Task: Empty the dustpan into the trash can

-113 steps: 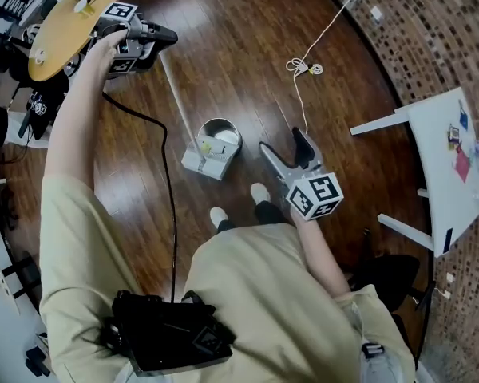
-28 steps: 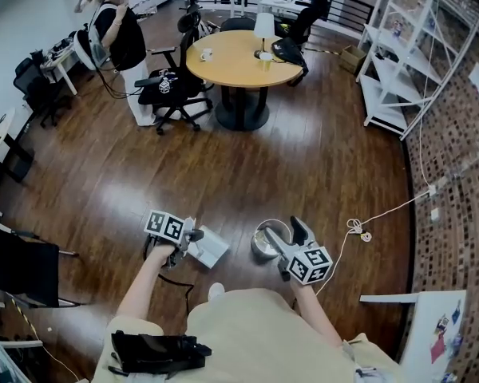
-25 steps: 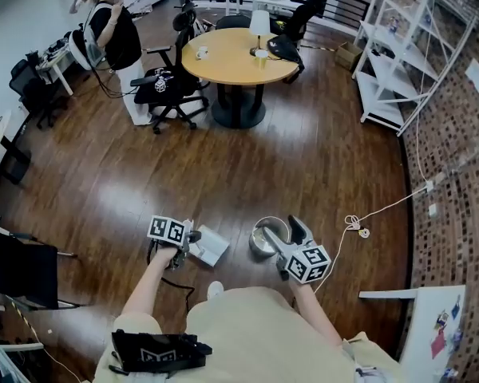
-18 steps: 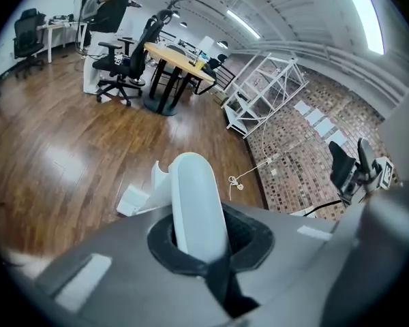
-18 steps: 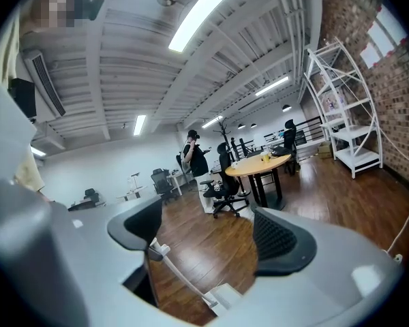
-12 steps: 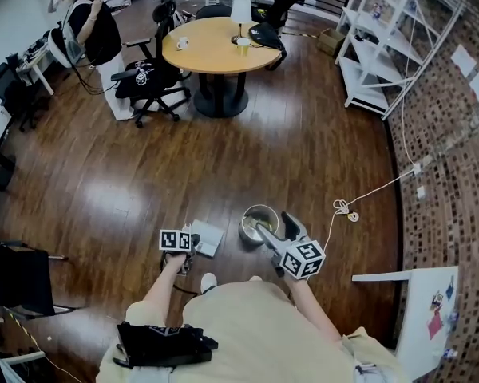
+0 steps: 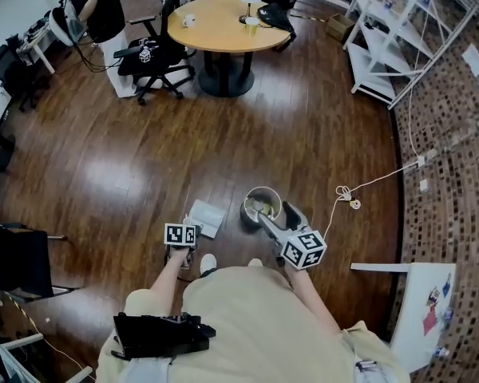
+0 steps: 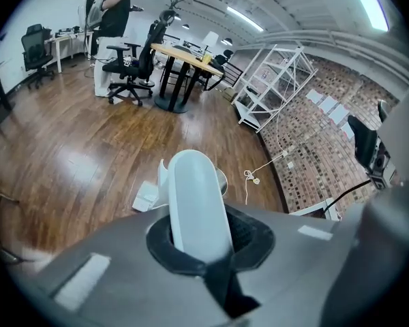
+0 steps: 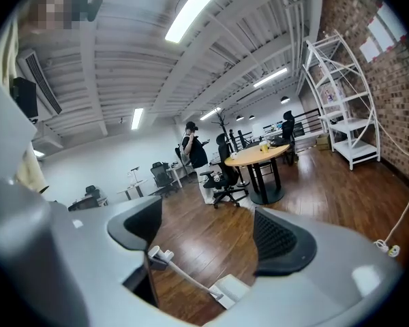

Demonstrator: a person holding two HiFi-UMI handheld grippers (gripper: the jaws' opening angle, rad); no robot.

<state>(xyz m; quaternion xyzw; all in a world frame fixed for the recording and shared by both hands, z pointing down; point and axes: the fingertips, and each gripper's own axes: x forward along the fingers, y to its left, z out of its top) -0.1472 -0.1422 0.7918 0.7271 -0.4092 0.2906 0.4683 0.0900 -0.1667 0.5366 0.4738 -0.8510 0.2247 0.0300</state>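
Head view puts the white, boxy dustpan [image 7: 206,216] low by the floor at the trash can's [image 7: 276,201] 9 o'clock. Scraps lie in the can, so emptying looks done, with only the release left. Left gripper [image 8: 198,240] clamps its pale handle [image 8: 193,196]; right gripper [image 9: 204,244] gapes, holding nothing.

Dark wood floor [image 7: 144,158], round yellow table [image 7: 227,24], black office chairs [image 7: 156,58], white shelf rack [image 7: 391,46], brick wall [image 7: 455,158].
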